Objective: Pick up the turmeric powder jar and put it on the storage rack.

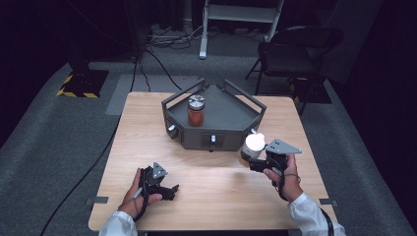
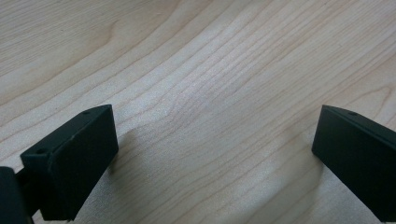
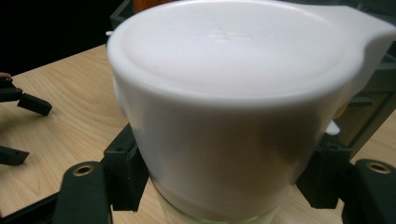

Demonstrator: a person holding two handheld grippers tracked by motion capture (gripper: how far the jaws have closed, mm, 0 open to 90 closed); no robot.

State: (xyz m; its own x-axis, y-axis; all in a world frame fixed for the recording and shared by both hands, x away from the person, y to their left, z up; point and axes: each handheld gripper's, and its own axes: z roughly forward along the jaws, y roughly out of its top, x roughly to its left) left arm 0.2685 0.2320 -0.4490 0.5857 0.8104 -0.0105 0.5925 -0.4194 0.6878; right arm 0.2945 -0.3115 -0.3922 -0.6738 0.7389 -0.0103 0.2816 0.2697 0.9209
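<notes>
My right gripper (image 1: 252, 160) is shut on a jar with a broad white lid (image 1: 254, 143), held just above the wooden table (image 1: 216, 196) by the tray's front right corner. In the right gripper view the white lid (image 3: 233, 60) looms close, and the black jaws of my right gripper (image 3: 224, 186) press on the jar below it from both sides. A grey angular tray (image 1: 231, 110) stands at the table's back middle and holds a jar of orange-red contents with a silver lid (image 1: 195, 110). My left gripper (image 1: 169, 191) (image 2: 215, 154) rests open on the table at the front left, with bare wood between its jaws.
The tray has raised handle rails on its left and right sides and knobs on its front faces. A black folding chair (image 1: 295, 46) and a white stand (image 1: 236, 14) are on the floor behind the table. Cables trail at the back left near a yellow-striped base (image 1: 81, 81).
</notes>
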